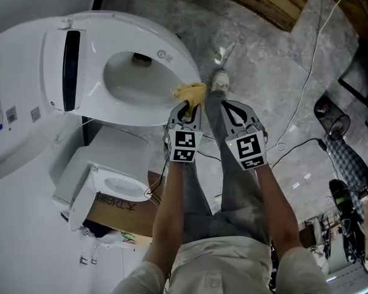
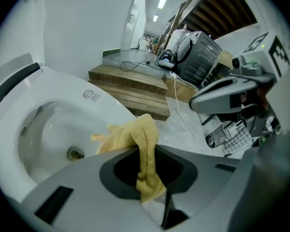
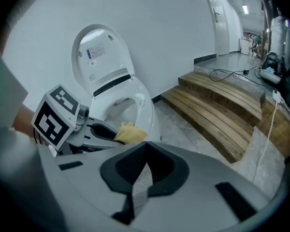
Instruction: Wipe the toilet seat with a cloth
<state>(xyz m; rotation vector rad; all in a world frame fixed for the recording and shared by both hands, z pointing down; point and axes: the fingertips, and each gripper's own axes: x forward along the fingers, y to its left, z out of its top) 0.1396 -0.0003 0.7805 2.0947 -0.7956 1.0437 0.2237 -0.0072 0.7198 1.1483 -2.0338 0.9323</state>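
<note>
A white toilet with its lid up shows its seat [image 1: 172, 63] and bowl at the upper left of the head view. My left gripper [image 1: 187, 107] is shut on a yellow cloth [image 1: 191, 92], which lies against the seat's near right rim. In the left gripper view the cloth [image 2: 140, 141] hangs pinched between the jaws, with the seat [image 2: 94, 105] and bowl beyond. My right gripper [image 1: 232, 109] hovers beside the left one over the floor, jaws shut with nothing in them. The right gripper view shows the cloth [image 3: 129, 133], the seat [image 3: 144, 100] and the raised lid [image 3: 100, 50].
A smaller white toilet [image 1: 113, 182] sits on a cardboard box [image 1: 119, 213] below the main one. Wooden steps [image 3: 217, 110] rise to the right. Cables [image 1: 306, 84] cross the grey marble floor. My own legs and a shoe [image 1: 219, 81] stand beneath the grippers.
</note>
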